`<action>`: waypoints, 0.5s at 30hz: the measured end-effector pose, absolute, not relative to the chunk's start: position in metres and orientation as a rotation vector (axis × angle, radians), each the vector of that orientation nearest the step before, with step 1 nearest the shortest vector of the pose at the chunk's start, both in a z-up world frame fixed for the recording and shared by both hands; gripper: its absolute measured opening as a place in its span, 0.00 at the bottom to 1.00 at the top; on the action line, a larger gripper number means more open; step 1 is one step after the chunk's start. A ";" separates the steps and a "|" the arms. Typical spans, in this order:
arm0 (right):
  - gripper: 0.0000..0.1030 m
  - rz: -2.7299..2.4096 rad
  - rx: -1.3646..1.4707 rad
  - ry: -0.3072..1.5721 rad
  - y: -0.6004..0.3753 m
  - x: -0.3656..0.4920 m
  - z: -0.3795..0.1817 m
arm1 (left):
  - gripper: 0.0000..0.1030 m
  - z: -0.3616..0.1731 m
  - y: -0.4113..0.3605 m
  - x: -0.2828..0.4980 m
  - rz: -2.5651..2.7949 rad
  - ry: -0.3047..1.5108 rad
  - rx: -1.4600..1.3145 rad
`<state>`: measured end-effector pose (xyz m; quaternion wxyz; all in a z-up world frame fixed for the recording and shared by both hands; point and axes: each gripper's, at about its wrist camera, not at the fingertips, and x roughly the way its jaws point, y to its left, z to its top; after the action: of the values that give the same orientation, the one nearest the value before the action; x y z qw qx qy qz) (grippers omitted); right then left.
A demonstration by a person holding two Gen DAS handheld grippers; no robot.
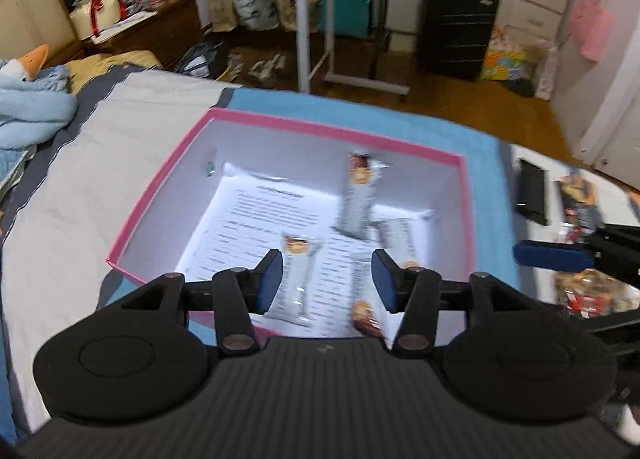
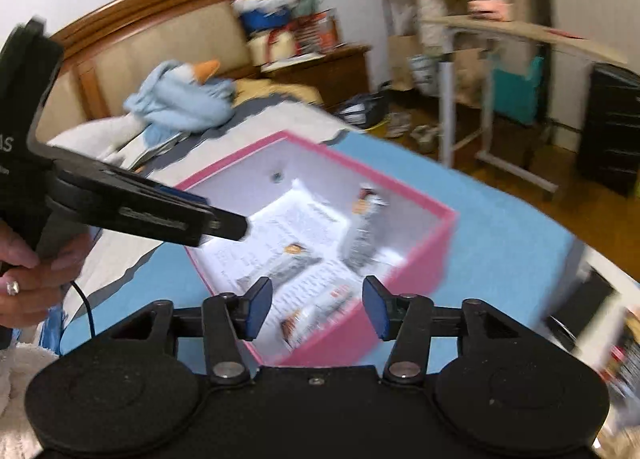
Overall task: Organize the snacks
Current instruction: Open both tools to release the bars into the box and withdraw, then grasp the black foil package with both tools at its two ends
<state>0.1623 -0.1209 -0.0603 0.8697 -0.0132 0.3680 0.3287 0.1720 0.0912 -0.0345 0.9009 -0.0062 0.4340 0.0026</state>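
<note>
While both claws hung over the box [image 1: 280, 127]:
Left claw [image 1: 326, 279]: part-open, empty.
Right claw [image 2: 316, 309]: part-open, empty.
Snack bars [image 1: 356, 195]: looked light, crinkly, slippery; best pinched mid-wrapper.

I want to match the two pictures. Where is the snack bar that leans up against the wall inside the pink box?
Left wrist view: the leaning snack bar stands centre-right, against the pink box's far wall.
Right wrist view: the same bar leans near the middle, by the right inner wall.
Shared landmark: the printed paper on the box floor.
</note>
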 end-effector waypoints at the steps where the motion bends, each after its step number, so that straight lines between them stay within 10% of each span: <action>1: 0.55 0.655 -0.022 0.770 -0.128 0.156 -0.057 | 0.49 -0.030 0.086 0.166 -0.007 0.889 -0.010; 15: 0.63 0.508 -0.043 0.772 -0.248 0.065 -0.029 | 0.63 -0.014 -0.006 0.102 -0.285 0.876 0.053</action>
<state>0.0649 -0.2478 -0.0290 0.8950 -0.0207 0.3722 0.2451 0.1017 -0.0057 -0.0137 0.8955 0.0258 0.4225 -0.1376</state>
